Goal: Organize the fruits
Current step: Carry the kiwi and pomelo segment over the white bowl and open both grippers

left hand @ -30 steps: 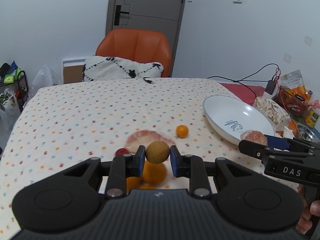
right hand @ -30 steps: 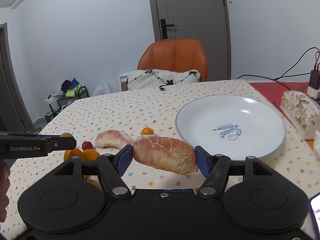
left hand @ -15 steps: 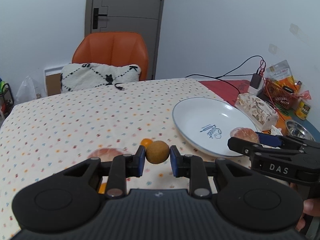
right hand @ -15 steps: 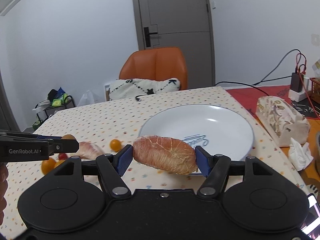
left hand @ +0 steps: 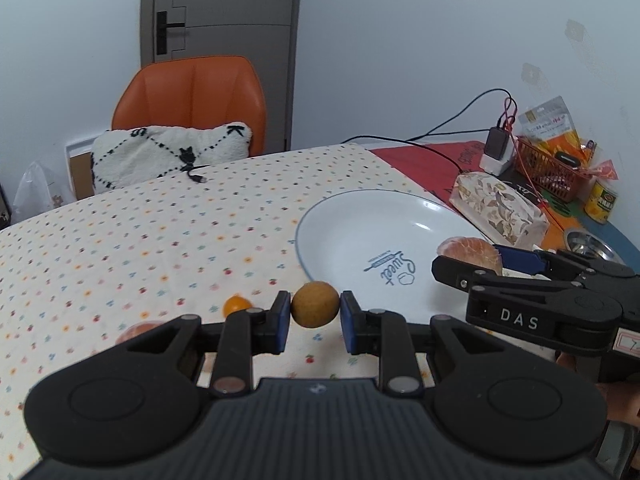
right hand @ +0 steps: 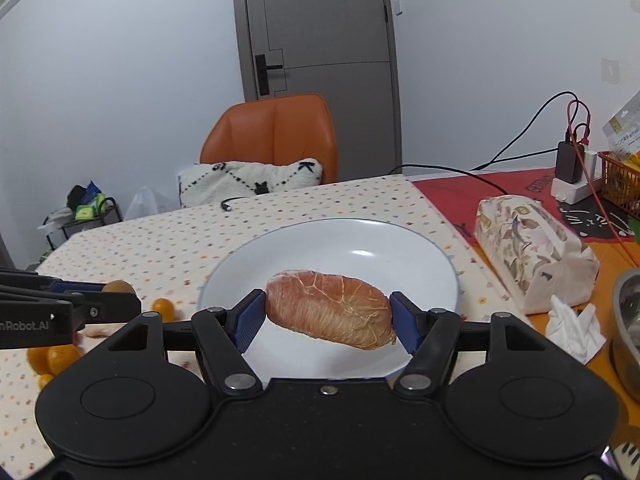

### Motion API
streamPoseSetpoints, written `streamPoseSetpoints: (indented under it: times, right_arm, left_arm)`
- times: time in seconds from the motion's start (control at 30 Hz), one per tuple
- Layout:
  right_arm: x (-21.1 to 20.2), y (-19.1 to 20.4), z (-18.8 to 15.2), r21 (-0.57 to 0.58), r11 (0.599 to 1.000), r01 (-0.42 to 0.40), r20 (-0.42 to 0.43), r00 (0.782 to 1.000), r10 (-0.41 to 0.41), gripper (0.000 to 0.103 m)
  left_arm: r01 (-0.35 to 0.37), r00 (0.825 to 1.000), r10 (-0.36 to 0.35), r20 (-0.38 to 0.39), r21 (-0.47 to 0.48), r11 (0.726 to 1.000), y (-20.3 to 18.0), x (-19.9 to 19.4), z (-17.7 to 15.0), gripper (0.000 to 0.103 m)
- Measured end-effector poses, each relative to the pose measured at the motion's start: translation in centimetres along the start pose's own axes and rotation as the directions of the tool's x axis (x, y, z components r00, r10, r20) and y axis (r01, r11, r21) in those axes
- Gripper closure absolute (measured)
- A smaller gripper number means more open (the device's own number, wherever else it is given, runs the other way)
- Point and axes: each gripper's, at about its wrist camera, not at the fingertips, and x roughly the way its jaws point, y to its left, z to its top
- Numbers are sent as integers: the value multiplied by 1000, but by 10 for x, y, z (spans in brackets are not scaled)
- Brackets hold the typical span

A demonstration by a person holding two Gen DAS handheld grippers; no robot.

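My left gripper [left hand: 315,316] is shut on a small round brown fruit [left hand: 315,309] and holds it above the dotted cloth, just left of the white plate [left hand: 348,220]. My right gripper [right hand: 328,320] is shut on a peeled pink pomelo segment [right hand: 332,314] and holds it over the near part of the plate [right hand: 360,240]. The pomelo segment also shows in the left wrist view [left hand: 470,250], at the plate's right rim. A small orange fruit [left hand: 237,305] and another pomelo segment [left hand: 138,328] lie on the cloth to the left. Several oranges [right hand: 52,360] lie at the left.
A patterned tissue box [right hand: 532,252] and a crumpled tissue [right hand: 574,326] lie right of the plate. A metal bowl [left hand: 596,244], an orange basket [left hand: 548,172], a can [left hand: 602,202] and charger cables [left hand: 496,144] stand at the far right. An orange chair [left hand: 192,100] with a cushion stands behind the table.
Both grippers have moved right toward the plate with their fruit. The pomelo segment now hangs over the plate, and the brown fruit is close to the plate's left rim.
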Motion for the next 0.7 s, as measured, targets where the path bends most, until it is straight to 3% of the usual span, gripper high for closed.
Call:
streamPoseSetpoints:
  times: [0.1,0.27,0.7]
  right_arm:
    - [4,-5,0,-2,1000,6,-3,1000,-6,38]
    - [-6,-14,-1,7,1000,5,41,999,-6,16]
    - [-40,-36,-17,94,996,-12,45,999,8,11]
  left_arm:
    - [-3,1000,3,-7,9,1000,-6,7,3,78]
    - [0,1000,0,-4,32,999,-18,13,10,78]
    - [24,999,-25,28,55,998,-45,17,18,72]
